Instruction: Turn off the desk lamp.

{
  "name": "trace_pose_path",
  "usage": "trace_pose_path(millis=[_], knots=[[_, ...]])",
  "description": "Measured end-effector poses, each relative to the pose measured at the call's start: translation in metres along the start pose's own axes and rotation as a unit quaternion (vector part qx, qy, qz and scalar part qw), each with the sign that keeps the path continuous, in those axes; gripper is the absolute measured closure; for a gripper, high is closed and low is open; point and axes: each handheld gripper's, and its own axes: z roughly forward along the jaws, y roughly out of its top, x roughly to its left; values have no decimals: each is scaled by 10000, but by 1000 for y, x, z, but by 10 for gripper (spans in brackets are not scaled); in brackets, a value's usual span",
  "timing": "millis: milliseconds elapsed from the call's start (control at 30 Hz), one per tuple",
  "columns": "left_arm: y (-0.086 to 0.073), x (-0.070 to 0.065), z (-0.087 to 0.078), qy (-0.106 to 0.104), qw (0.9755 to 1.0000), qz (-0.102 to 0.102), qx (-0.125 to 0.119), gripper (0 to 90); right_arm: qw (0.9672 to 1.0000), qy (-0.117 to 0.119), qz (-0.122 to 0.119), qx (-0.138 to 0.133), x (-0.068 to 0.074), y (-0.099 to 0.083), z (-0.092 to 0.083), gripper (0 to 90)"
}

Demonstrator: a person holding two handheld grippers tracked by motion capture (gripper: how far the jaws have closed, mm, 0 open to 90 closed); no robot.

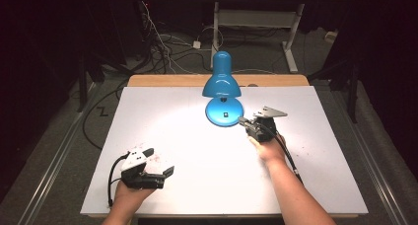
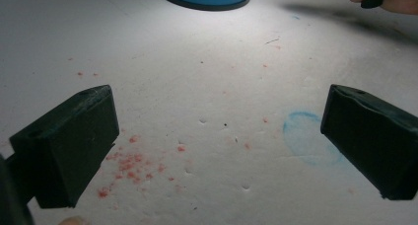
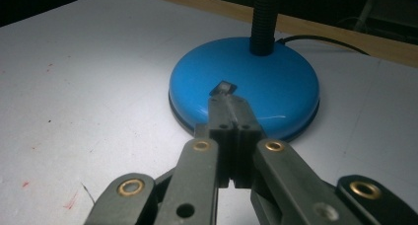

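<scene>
Right hand-held gripper (image 3: 230, 102), jaws closed together, is pressing its tip at the switch (image 3: 223, 89) on the lamp (image 1: 223, 89) base, far centre of the table (image 1: 162, 111). Left hand-held gripper (image 1: 160, 162) is resting wide open, near left.

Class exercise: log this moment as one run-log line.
lamp: lit, on table | right gripper: jaws shut, tips at switch on lamp base | left gripper: open, idle
</scene>
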Motion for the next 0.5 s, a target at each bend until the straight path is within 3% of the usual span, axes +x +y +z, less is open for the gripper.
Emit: trace_pose_path(millis=[500], knots=[[0, 1, -2, -46, 10000, -48, -43, 5, 10000, -8, 64, 25, 1, 13, 36, 900]])
